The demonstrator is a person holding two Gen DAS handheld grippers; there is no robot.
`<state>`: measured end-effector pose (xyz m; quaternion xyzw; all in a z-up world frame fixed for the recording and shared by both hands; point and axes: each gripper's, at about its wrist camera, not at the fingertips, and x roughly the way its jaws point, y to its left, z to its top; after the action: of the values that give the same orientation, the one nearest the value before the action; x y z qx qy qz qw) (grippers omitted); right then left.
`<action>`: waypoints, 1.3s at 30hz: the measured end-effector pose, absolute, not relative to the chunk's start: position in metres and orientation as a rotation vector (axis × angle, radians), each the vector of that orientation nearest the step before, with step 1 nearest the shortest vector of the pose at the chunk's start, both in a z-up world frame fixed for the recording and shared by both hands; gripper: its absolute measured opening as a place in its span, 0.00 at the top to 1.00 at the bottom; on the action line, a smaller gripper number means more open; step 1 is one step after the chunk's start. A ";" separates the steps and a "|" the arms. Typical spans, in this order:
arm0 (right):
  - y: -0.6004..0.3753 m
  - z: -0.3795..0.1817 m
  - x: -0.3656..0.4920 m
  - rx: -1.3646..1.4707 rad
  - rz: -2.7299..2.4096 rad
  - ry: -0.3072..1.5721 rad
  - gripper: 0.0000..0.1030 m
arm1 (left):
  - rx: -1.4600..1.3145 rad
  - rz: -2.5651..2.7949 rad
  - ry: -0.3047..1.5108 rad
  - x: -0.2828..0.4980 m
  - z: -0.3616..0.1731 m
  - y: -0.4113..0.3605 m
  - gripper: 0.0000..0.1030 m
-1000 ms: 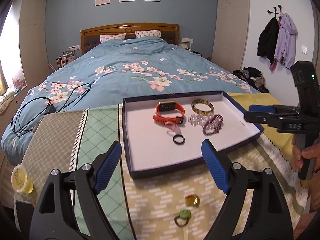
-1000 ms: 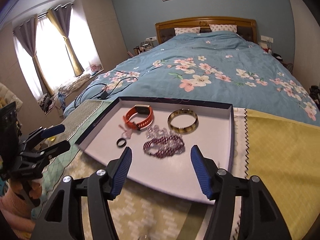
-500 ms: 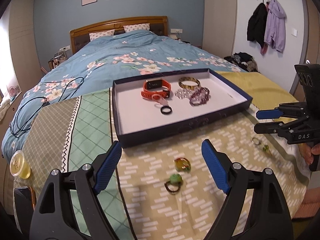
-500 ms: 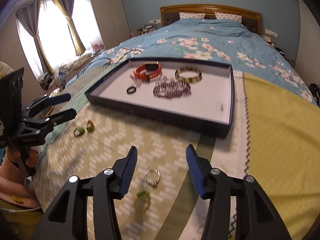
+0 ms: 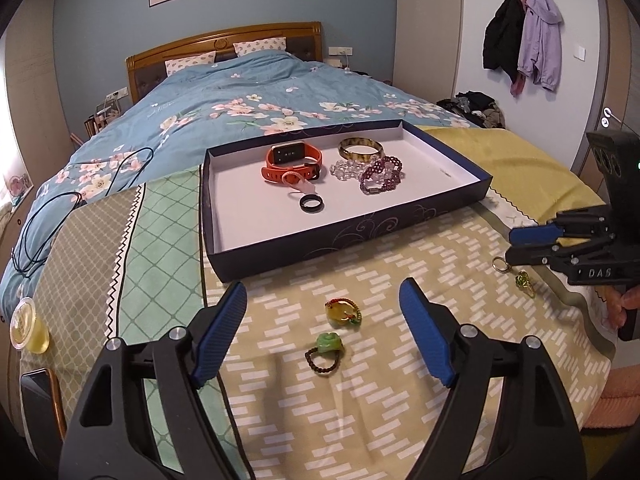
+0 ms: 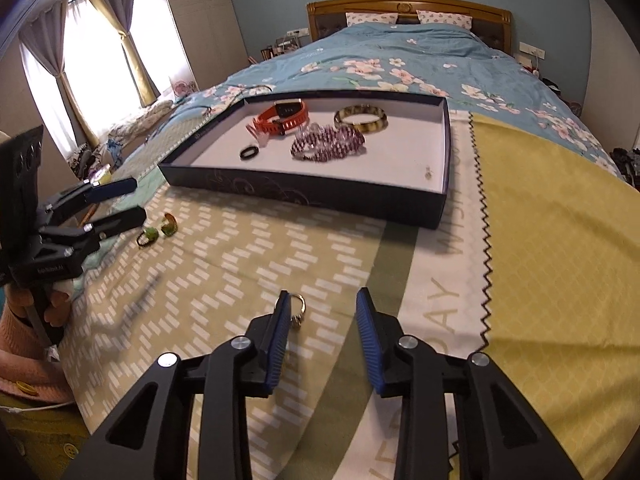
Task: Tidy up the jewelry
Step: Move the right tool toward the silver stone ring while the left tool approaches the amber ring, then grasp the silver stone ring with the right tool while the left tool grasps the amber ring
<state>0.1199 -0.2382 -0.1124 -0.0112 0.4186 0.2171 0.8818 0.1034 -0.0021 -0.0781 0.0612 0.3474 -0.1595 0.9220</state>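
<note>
The right gripper is closing over the cloth's near edge, a gold ring lying beside its left pad, unpinched. The left gripper is hovering spread above two green rings. Farther back, the tray is holding bracelets.

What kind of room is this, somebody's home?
Very likely a home bedroom. A bed with a wooden headboard and floral duvet fills it, jackets hang on a wall hook, and curtains frame a window.
</note>
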 end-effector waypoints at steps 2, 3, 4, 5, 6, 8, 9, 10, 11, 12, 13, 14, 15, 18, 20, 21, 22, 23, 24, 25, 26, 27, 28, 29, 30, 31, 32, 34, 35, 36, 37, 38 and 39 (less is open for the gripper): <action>-0.236 -0.113 0.117 -0.028 0.464 0.874 0.70 | 0.125 -0.329 0.718 0.105 -0.078 -0.003 0.25; -0.234 -0.113 0.115 -0.043 0.467 0.873 0.69 | 0.126 -0.330 0.719 0.105 -0.078 -0.003 0.25; -0.231 -0.113 0.114 -0.056 0.468 0.872 0.69 | 0.128 -0.332 0.719 0.104 -0.078 -0.003 0.25; -0.229 -0.113 0.112 -0.070 0.471 0.870 0.69 | 0.131 -0.335 0.719 0.104 -0.079 -0.004 0.25; -0.227 -0.113 0.110 -0.077 0.473 0.869 0.68 | 0.133 -0.337 0.721 0.105 -0.079 -0.004 0.25; -0.223 -0.114 0.109 -0.106 0.467 0.863 0.68 | 0.137 -0.343 0.728 0.106 -0.080 -0.006 0.27; -0.221 -0.114 0.109 -0.117 0.463 0.860 0.68 | 0.140 -0.345 0.733 0.107 -0.081 -0.007 0.27; -0.220 -0.113 0.109 -0.126 0.461 0.858 0.68 | 0.141 -0.346 0.736 0.108 -0.081 -0.007 0.29; -0.218 -0.113 0.109 -0.135 0.459 0.855 0.68 | 0.144 -0.347 0.740 0.109 -0.082 -0.008 0.29; -0.216 -0.113 0.109 -0.149 0.456 0.851 0.69 | 0.147 -0.344 0.746 0.111 -0.083 -0.009 0.29; -0.215 -0.113 0.109 -0.157 0.454 0.847 0.71 | 0.148 -0.341 0.750 0.111 -0.083 -0.009 0.29; -0.213 -0.113 0.109 -0.163 0.453 0.844 0.72 | 0.145 -0.344 0.756 0.113 -0.084 -0.010 0.29; -0.212 -0.114 0.108 -0.166 0.451 0.840 0.75 | 0.142 -0.347 0.760 0.115 -0.085 -0.011 0.30; -0.210 -0.113 0.109 -0.166 0.457 0.837 0.85 | 0.141 -0.348 0.775 0.118 -0.087 -0.014 0.35; -0.210 -0.113 0.110 -0.163 0.457 0.839 0.85 | 0.135 -0.351 0.793 0.121 -0.090 -0.015 0.42; -0.210 -0.113 0.111 -0.159 0.458 0.839 0.85 | 0.132 -0.355 0.802 0.123 -0.091 -0.016 0.44; -0.212 -0.112 0.112 -0.148 0.456 0.841 0.85 | 0.129 -0.362 0.812 0.124 -0.092 -0.016 0.47; -0.214 -0.112 0.113 -0.135 0.455 0.843 0.85 | 0.127 -0.364 0.818 0.125 -0.094 -0.017 0.49; -0.215 -0.112 0.113 -0.127 0.454 0.843 0.85 | 0.126 -0.365 0.826 0.126 -0.095 -0.017 0.50; -0.217 -0.111 0.114 -0.115 0.452 0.841 0.85 | 0.125 -0.367 0.838 0.128 -0.097 -0.017 0.53; -0.219 -0.110 0.115 -0.104 0.453 0.838 0.85 | 0.122 -0.367 0.846 0.129 -0.098 -0.017 0.57; -0.219 -0.109 0.115 -0.098 0.454 0.834 0.85 | 0.116 -0.370 0.856 0.130 -0.100 -0.017 0.58; -0.220 -0.107 0.116 -0.093 0.454 0.829 0.85 | 0.111 -0.375 0.863 0.130 -0.101 -0.017 0.61; -0.221 -0.105 0.117 -0.091 0.451 0.824 0.85 | 0.103 -0.384 0.873 0.131 -0.102 -0.016 0.62; -0.221 -0.104 0.117 -0.089 0.452 0.819 0.85 | 0.097 -0.391 0.882 0.132 -0.104 -0.017 0.63; -0.220 -0.103 0.118 -0.086 0.453 0.814 0.85 | 0.094 -0.392 0.888 0.132 -0.105 -0.016 0.67; -0.220 -0.102 0.119 -0.084 0.455 0.811 0.85 | 0.092 -0.387 0.892 0.133 -0.106 -0.017 0.71; -0.218 -0.101 0.120 -0.080 0.463 0.804 0.85 | 0.091 -0.384 0.893 0.133 -0.106 -0.016 0.79; -0.218 -0.100 0.121 -0.078 0.465 0.801 0.85 | 0.090 -0.381 0.894 0.133 -0.107 -0.016 0.82; -0.216 -0.100 0.122 -0.075 0.468 0.798 0.85 | 0.087 -0.380 0.894 0.133 -0.107 -0.016 0.82; -0.216 -0.099 0.122 -0.074 0.471 0.797 0.85 | 0.086 -0.378 0.893 0.133 -0.107 -0.016 0.83; -0.215 -0.099 0.123 -0.071 0.475 0.794 0.85 | 0.087 -0.375 0.892 0.133 -0.107 -0.016 0.83; -0.214 -0.098 0.123 -0.069 0.478 0.790 0.85 | 0.086 -0.373 0.890 0.133 -0.107 -0.016 0.83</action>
<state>0.1231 -0.2141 -0.0979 -0.0332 0.3811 0.2307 0.8947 0.1331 -0.0162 -0.1067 0.0415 0.4280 -0.1792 0.8849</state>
